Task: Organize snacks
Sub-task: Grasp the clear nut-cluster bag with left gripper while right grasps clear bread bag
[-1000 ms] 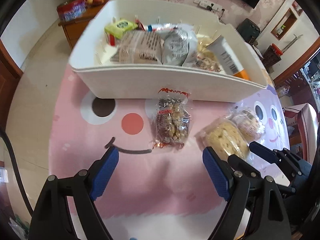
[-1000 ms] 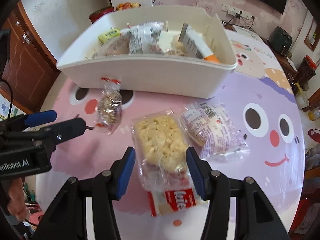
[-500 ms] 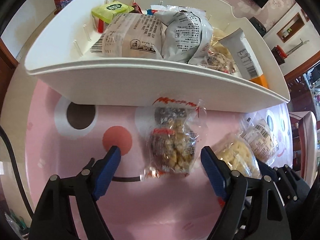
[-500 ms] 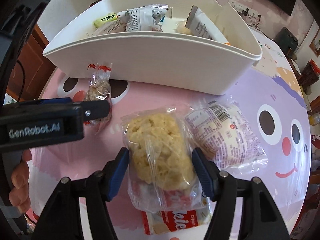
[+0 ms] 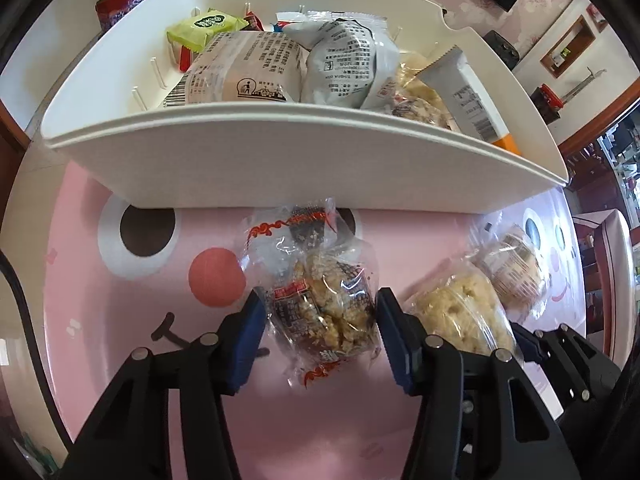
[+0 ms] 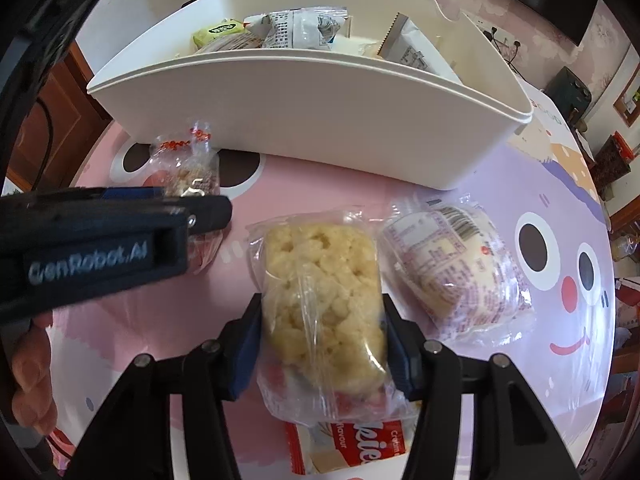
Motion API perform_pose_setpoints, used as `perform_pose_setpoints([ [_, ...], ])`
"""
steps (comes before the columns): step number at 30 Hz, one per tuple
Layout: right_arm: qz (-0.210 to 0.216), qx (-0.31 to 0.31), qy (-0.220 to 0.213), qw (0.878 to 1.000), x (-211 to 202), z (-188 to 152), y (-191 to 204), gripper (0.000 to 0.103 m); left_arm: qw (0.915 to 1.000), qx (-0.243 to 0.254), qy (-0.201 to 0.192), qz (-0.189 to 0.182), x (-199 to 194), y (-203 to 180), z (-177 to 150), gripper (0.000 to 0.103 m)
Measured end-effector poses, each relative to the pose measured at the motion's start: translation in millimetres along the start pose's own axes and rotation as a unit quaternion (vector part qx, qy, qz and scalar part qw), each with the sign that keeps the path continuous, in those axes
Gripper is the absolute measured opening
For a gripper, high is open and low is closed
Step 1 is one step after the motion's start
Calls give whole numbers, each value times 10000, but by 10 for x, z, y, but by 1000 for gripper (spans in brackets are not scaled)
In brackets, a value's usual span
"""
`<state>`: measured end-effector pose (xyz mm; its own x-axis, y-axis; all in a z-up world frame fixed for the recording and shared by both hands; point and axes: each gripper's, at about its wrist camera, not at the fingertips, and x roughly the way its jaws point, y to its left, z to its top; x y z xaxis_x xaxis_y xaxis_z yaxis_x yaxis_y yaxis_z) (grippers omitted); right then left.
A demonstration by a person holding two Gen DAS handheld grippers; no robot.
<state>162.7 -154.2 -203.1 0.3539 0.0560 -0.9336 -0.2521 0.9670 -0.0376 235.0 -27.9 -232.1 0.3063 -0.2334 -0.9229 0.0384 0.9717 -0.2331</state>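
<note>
**Both claws down on a packet each, bin waiting just behind**

Two pickups at once here! The left gripper point(image 5: 320, 320) straddles the brown nut-crisp packet point(image 5: 324, 304), blue pads hard against the wrapper on either side; whether they are truly squeezing it, I cannot tell. That packet lies on the pink mat point(image 5: 120, 360) just in front of the white bin point(image 5: 280, 168), its crimped top end almost touching the bin's front wall.

Over on the other side, the right gripper point(image 6: 324, 336) is clamped on the pale puffed-rice cake packet point(image 6: 324, 300), the film pinched in at both pads. It sits in front of the bin too, a little further out, with a red-and-white biscuit wrapper point(image 6: 352, 444) tucked beneath its near end. Just to its right, a round bun in printed film point(image 6: 452, 272) lies in front of the bin's right corner, untouched.

Now, handling. These look light, but crumbly: pressed rice and nut clusters will crack under a hard squeeze, and the loose glossy film may slide. My call is to take them across the middle, on the solid block rather than the empty crimped ends, with gentle pressure. The bin is already crowded with packets, so both should need a clean lift over that front wall.
</note>
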Motion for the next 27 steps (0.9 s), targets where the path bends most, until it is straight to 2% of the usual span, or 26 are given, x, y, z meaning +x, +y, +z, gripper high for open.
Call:
perform_pose_setpoints([
  [5, 105, 136, 18, 9999, -94, -44, -24, 54, 9999, 73, -66, 26, -177, -22, -180, 53],
  [14, 391, 179, -127, 9990, -534, -84, 61, 54, 9991, 129, -349, 227, -931, 29, -355, 53],
  [20, 534, 86, -552, 9970, -1053, -47, 128, 54, 9970, 68, -720, 281, -1474, 78, -229, 53],
  [27, 637, 131, -1206, 9906, -1658, 269, 139, 54, 9916, 219, -1255, 234, -2072, -26, 14, 53],
])
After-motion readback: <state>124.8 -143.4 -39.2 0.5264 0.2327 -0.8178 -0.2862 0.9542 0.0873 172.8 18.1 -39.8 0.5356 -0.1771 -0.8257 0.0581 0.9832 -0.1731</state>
